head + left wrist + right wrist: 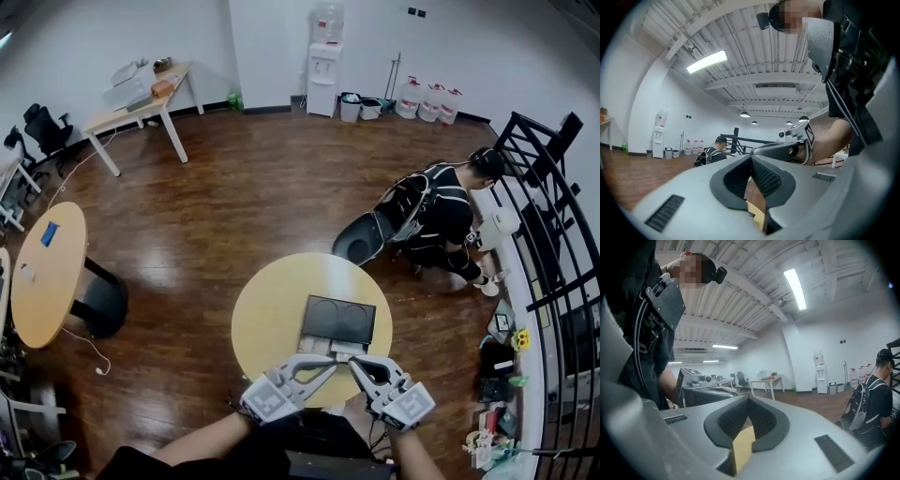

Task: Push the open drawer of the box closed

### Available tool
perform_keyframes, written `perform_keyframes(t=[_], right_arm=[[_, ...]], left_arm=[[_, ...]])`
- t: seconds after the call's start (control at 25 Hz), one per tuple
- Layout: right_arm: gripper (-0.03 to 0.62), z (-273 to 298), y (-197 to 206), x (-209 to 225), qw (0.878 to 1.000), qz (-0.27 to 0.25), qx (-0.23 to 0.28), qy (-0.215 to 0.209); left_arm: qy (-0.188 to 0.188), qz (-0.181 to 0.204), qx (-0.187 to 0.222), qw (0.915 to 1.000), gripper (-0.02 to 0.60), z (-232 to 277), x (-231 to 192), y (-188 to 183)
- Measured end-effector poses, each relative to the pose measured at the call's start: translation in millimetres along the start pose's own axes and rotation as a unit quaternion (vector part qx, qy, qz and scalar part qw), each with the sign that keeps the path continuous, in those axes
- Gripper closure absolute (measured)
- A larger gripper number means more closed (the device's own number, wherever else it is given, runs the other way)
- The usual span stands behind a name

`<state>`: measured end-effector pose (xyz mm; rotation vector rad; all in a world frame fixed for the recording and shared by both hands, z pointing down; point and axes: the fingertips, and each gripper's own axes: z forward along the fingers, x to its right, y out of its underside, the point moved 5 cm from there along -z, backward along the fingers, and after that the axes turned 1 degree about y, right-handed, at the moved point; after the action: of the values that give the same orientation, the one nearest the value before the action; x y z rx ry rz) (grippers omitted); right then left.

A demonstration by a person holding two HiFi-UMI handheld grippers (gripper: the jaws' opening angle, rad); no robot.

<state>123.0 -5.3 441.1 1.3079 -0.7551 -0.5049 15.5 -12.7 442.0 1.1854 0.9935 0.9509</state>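
Observation:
A dark box (pixel 338 320) with two round hollows in its lid lies on a round yellow table (pixel 262 319). Its pale drawer (pixel 329 348) sticks out toward me. Both grippers hover at the table's near edge, tips pointing inward just in front of the drawer. My left gripper (pixel 332 365) is shut with nothing between its pads (pixel 761 176). Also shut and holding nothing is my right gripper (pixel 353 364), its pads (pixel 759 418) meeting at the tips. Each gripper view looks up and sideways at the other gripper (pixel 787 145) (pixel 701 392); the box shows in neither.
A person with a backpack (pixel 439 214) crouches beyond the table beside a black chair (pixel 361 240). A black railing (pixel 553 234) runs along the right. An oval table (pixel 47 272) stands at the left, and a desk (pixel 141 98) and water dispenser (pixel 324 56) stand at the back.

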Motion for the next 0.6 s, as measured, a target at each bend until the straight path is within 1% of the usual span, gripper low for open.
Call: perform_keyframes(t=[0.08, 0.2, 0.36, 0.48, 0.6], right_arm=[[0.592, -1.9, -3.1, 6.6, 1.000, 0.005, 0.002, 0.005], [0.592, -2.8, 3.9, 12.5, 1.000, 0.026, 0.000, 0.003], [0.592, -1.3, 12.4, 15.6, 0.999, 0.030, -0.013, 0.001], [0.592, 1.1, 28.4, 19.0, 0.999, 0.040, -0.020, 0.002], [0.591, 7.0, 54.1, 22.2, 0.997, 0.069, -0.033, 0.003]], left_arm=[[-0.002, 0.008, -0.004, 1.0000, 0.549, 6.2, 2.8, 7.4], [-0.015, -0.002, -0.016, 0.9998, 0.549, 9.0, 3.5, 19.4], [-0.026, -0.007, -0.015, 0.9995, 0.549, 10.8, 1.6, 25.1], [-0.032, -0.019, -0.021, 0.9991, 0.549, 11.1, -0.6, 33.0], [-0.034, -0.023, -0.025, 0.9988, 0.549, 7.6, -3.3, 50.5]])
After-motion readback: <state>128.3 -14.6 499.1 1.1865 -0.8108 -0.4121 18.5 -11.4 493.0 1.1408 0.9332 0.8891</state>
